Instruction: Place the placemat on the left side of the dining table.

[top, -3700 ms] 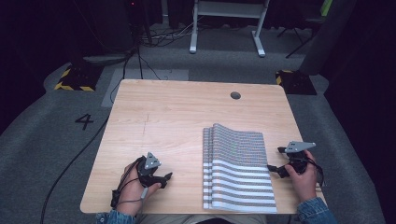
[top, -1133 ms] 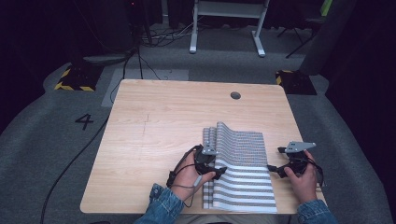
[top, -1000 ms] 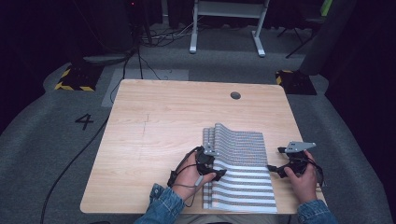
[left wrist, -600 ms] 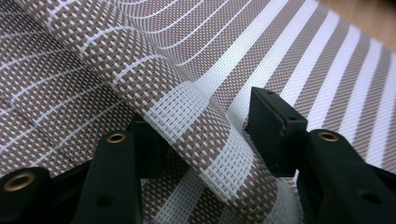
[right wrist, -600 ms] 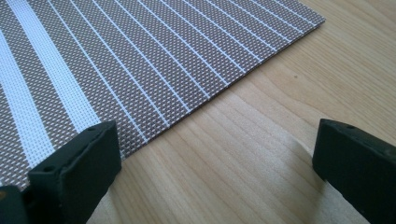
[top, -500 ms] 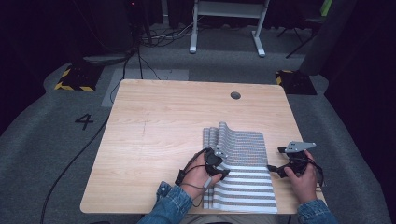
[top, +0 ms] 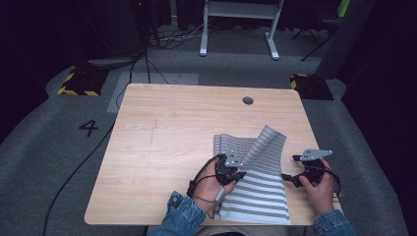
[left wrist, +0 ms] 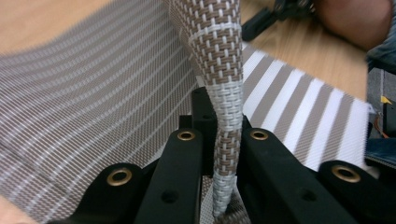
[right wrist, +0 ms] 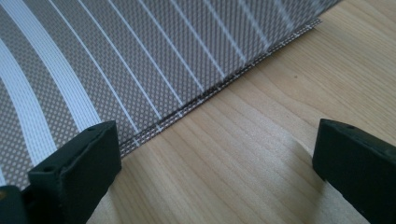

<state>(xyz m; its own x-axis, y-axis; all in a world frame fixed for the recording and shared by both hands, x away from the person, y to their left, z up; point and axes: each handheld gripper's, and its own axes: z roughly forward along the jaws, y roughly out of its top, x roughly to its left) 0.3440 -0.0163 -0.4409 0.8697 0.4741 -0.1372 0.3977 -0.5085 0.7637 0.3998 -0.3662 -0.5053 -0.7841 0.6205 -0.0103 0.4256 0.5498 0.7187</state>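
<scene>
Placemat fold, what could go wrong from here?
The left gripper pinches just a thin raised edge of the striped mat, so it may slip free mid-fold. The right gripper is open beside the mat's edge, not holding it, so the mat may slide on the table. The lifted flap looks twisted and may land crooked.

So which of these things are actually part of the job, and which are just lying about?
In the job:
striped mat, its layer pinched in the left tongs
right tongs, open at the mat's edge

Lying about:
white frame
floor cables
</scene>
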